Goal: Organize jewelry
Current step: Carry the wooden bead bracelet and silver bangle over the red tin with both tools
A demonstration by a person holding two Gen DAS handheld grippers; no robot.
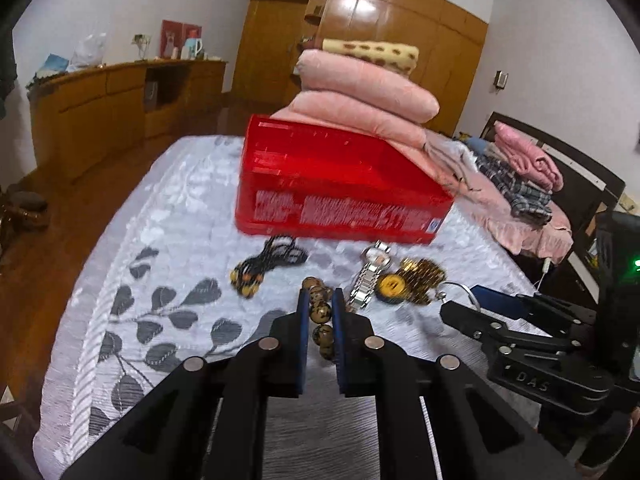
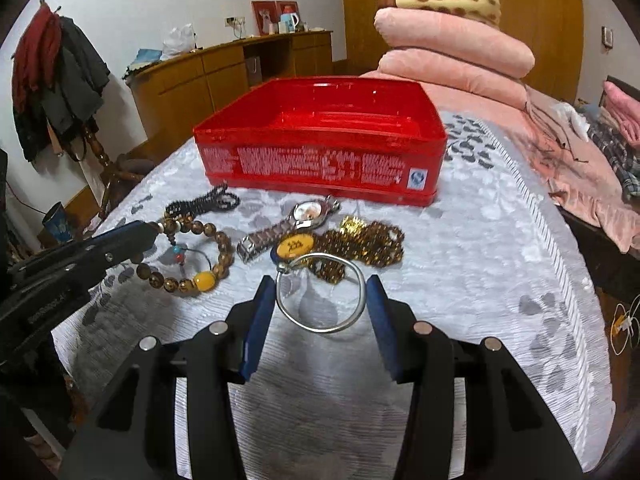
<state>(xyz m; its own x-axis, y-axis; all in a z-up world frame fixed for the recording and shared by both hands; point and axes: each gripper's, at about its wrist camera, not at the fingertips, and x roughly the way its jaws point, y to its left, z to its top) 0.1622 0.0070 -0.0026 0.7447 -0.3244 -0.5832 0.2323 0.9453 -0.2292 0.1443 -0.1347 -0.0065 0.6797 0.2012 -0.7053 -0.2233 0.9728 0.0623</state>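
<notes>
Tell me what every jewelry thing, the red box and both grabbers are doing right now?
Red box: open, empty, on the bed.
Wooden bead bracelet: on the bed, left gripper shut on it.
Silver bangle: flat on the bed, between the open fingers of the right gripper.
Watch: lying flat.
Gold chain: piled up.
Black beaded string: bunched up beside the box.

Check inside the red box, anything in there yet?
Red box interior shows only bare ribbed red floor in the right wrist view; no jewelry visible. The near wall hides the front strip of the floor, so that part cannot be confirmed.
</notes>
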